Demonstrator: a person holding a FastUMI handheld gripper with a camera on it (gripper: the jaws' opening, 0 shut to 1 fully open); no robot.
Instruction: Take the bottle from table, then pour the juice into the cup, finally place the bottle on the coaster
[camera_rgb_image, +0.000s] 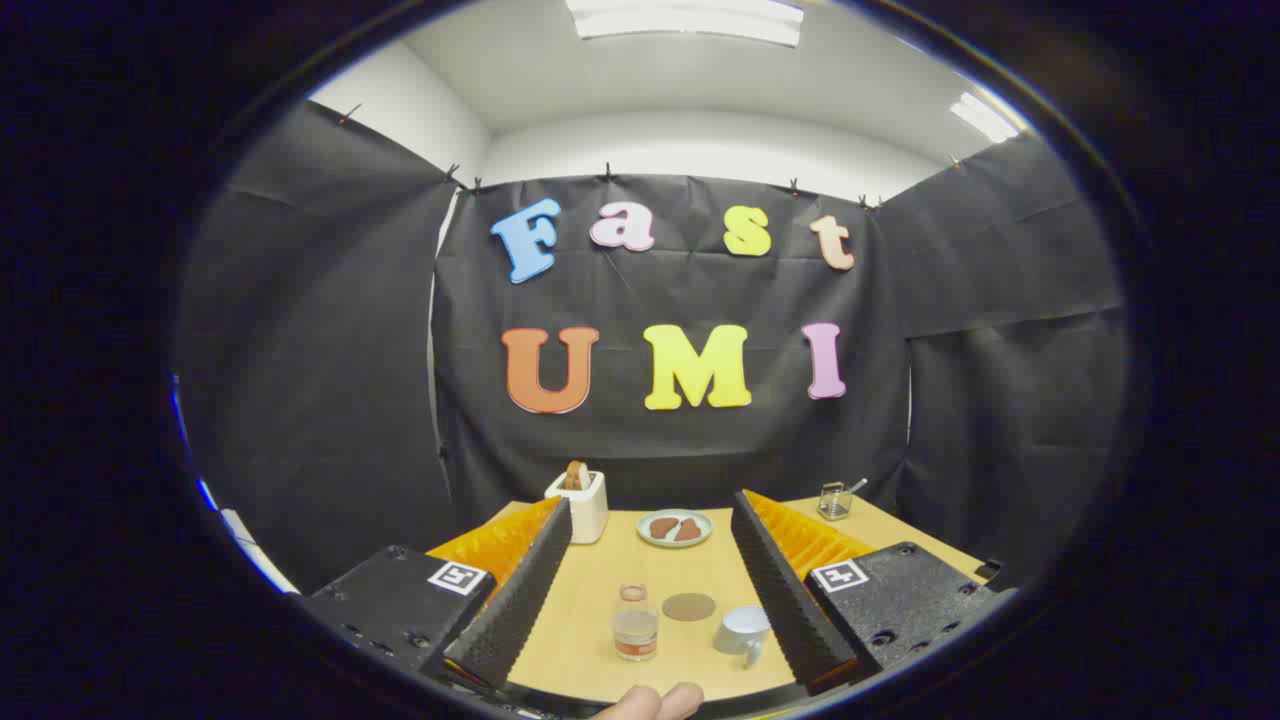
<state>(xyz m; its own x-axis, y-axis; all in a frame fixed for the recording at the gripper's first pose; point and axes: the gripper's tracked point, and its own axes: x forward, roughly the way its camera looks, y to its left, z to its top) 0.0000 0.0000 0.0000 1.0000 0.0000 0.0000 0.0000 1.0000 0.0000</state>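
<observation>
Wooden table (590, 600), tool (650, 575) spread above bottle (635, 625)

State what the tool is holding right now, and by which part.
Nothing is held. The tool is open, its fingers spread wide and apart from the small clear plastic bottle of juice, which stands on the wooden table between them.

Wood-look table, clear bottle, ribbed gripper pads

The table (600, 600) has a smooth, matt, pale wood-look top. The bottle (635, 625) looks like clear, glossy plastic; the cup (743, 632) is smooth with a soft sheen. The coaster (689, 606) is flat and matt. The open gripper (650, 590) has ribbed, matt fingers (515, 600). The plate (675, 527) looks glazed.
</observation>
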